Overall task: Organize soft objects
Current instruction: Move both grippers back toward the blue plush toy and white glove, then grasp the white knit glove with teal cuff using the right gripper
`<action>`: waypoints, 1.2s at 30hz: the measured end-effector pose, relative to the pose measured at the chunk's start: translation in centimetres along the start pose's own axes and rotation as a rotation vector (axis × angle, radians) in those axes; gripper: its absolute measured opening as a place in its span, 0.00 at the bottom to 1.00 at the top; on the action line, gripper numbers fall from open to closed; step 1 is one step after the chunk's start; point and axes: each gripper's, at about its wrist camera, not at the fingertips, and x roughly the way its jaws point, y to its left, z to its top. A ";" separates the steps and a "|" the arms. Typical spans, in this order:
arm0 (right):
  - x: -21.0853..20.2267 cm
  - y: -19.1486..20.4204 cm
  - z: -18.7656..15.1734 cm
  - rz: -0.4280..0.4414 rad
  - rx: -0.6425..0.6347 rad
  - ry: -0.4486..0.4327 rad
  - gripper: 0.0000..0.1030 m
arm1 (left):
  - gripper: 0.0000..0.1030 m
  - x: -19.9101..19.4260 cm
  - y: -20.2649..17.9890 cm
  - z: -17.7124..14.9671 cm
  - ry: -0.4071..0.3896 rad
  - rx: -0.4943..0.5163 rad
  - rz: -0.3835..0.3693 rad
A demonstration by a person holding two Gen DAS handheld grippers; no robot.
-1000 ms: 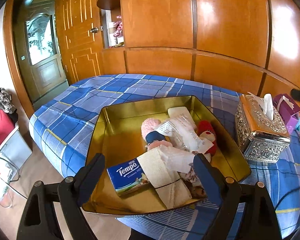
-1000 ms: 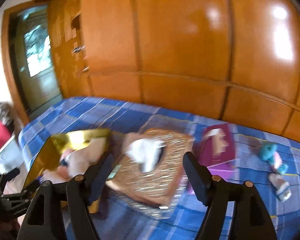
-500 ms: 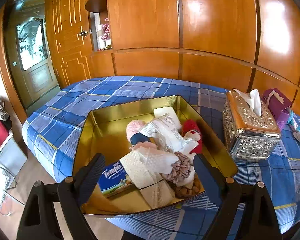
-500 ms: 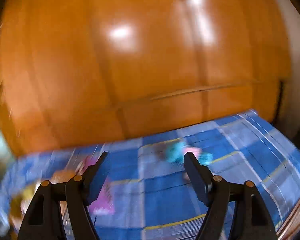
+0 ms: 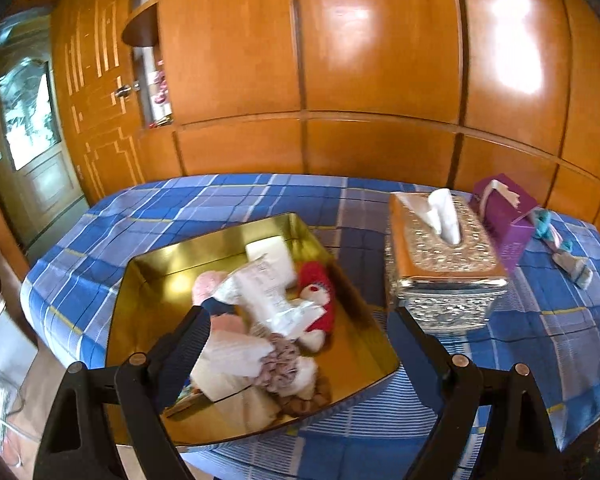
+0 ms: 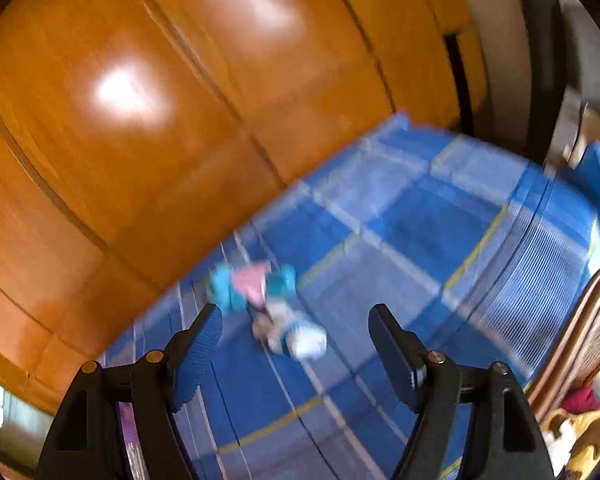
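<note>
— How many soft things do you have loose?
— One blurred teal-and-pink soft toy [image 6: 260,300] lies on the blue plaid bed [image 6: 420,240], just ahead of your spread, empty right tongs [image 6: 296,334].
— And the rest?
— Piled in one gold tray [image 5: 160,268] under your spread left tongs [image 5: 300,332]; two tissue boxes, silver [image 5: 440,264] and purple [image 5: 504,212], stand beside it.

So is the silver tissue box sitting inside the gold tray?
No, the silver tissue box stands on the blue plaid bedspread just right of the gold tray.
</note>
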 end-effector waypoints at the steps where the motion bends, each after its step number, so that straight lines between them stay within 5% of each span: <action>1: 1.0 0.0 -0.3 -0.001 0.000 0.038 0.74 | 0.89 -0.1 -0.3 0.1 -0.001 0.010 -0.002; 10: 6.6 2.7 -3.5 -0.031 -0.136 0.237 0.74 | 0.89 -0.1 -2.8 0.2 0.023 0.081 -0.025; 24: 11.4 8.4 -3.1 -0.090 -0.520 0.301 0.74 | 0.89 0.0 -6.9 -0.5 0.051 0.196 -0.096; 36: 13.7 8.6 -1.6 -0.093 -0.628 0.378 0.74 | 0.89 0.7 -9.7 -1.2 0.090 0.261 -0.158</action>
